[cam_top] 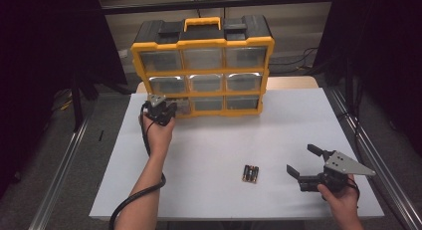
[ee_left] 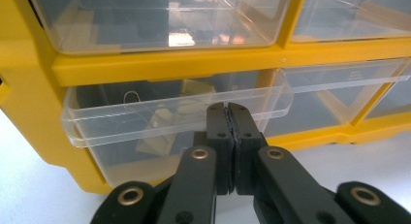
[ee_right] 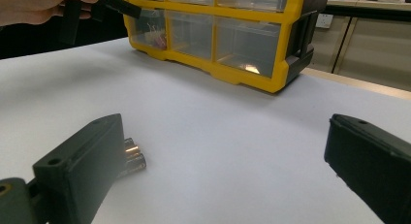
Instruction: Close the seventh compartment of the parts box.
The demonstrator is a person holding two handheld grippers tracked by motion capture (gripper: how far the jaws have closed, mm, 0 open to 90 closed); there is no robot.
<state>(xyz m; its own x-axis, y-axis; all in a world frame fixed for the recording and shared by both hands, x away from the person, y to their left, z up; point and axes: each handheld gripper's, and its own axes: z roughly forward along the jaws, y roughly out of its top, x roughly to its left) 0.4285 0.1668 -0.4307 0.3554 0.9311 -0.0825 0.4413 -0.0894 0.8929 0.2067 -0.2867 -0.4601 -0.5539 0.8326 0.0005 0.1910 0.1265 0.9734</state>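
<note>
From the high view, the left gripper (cam_top: 163, 112) stood at the bottom-left drawer (cam_top: 180, 106) of the yellow organizer (cam_top: 203, 69); the batteries (cam_top: 250, 173) lay near the wide-open right gripper (cam_top: 302, 163). In the left gripper view, the jaws were pinched on the drawer's (ee_left: 169, 118) clear lip: light, thin, slippery plastic, likely best pulled straight. In the right gripper view, the batteries (ee_right: 132, 157) sat beside one spread jaw.

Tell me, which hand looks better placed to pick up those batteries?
The right. Its gripper is open beside the batteries, jaws pointing at them, while the left gripper is shut at the organizer's bottom-left drawer.
</note>
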